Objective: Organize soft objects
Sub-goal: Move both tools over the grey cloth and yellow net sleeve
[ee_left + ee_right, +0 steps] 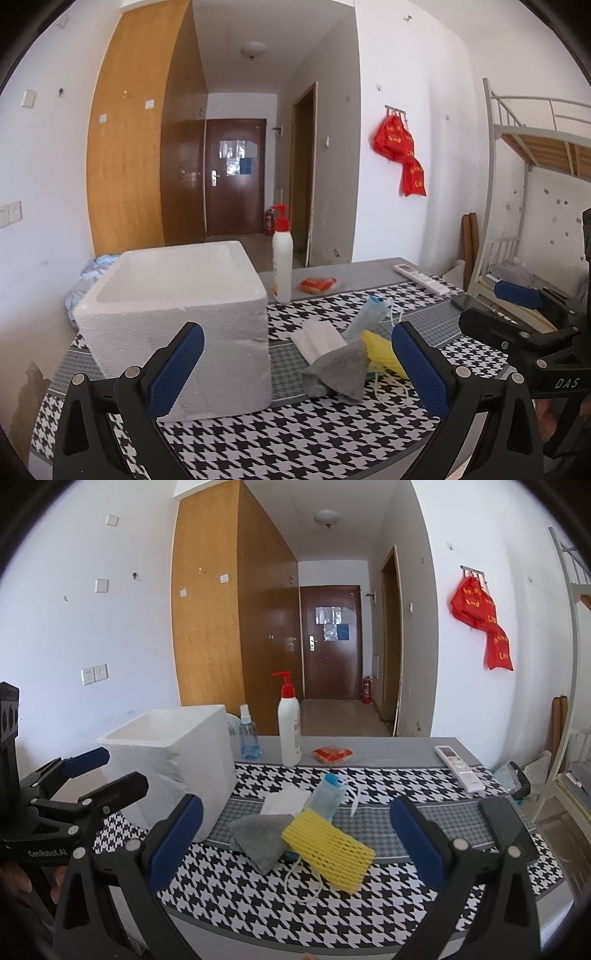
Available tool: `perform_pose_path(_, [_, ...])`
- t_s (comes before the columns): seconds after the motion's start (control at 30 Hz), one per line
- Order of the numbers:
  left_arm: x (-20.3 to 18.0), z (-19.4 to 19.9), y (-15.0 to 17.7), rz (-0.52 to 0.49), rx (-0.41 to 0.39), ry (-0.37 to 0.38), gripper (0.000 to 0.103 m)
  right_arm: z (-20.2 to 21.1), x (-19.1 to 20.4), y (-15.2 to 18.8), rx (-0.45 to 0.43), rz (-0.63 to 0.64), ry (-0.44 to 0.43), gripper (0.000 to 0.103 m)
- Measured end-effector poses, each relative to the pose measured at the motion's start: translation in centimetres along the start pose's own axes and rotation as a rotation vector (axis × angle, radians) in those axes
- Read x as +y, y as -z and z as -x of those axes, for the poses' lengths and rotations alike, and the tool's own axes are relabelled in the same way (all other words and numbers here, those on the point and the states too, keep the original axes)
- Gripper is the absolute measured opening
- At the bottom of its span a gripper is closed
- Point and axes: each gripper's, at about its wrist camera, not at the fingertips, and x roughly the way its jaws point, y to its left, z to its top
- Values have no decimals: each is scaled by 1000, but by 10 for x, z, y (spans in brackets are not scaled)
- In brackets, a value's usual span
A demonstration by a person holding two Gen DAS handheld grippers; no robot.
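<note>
Both my grippers are released, jaws wide apart, nothing between them. My left gripper (297, 363) hovers above the near edge of the table (369, 267), pointing at the gap between the foam box (177, 317) and the pile of soft things. My right gripper (295, 840) hangs over the near edge too, aimed straight at the pile; my left one shows at the left edge of its view, also gaping.

The pile sits on the houndstooth cloth (258, 904), just right of the box:
- grey cloth (260, 836), crumpled, nearest the box, apart from its wall
- yellow foam net (328, 849), lying tilted, overlapping the grey cloth's right edge
- white tissue (284, 799) behind the grey cloth, partly under it
- blue face mask (327, 794) behind the net, its white ear loop trailing right
- white cord loop (303, 884) sticking out from under the net toward me

The box is open on top, and what I see of the inside is bare white.

Behind, on the bare grey strip: pump bottle (290, 727) with a red head, blue spray bottle (248, 738) beside the box, small orange packet (332, 754). Remote (460, 768) lies far right; a dark phone (508, 825) lies nearer, by my right gripper's right finger.
</note>
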Motion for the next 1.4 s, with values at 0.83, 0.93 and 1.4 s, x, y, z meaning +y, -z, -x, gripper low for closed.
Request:
perform_pose_path(0.83, [-14,-30,11,-1,90,44,102,-17,-19,15,77,-12,42,102])
perform_pose_path(0.93, [-15,-32,12,-2,97,51,102,-19,-23,16,84,-19,43,102])
perform_pose_path(1.4, [-23,-49,17,-2,146,68,102,-28,-35,23,120,-35,58,102])
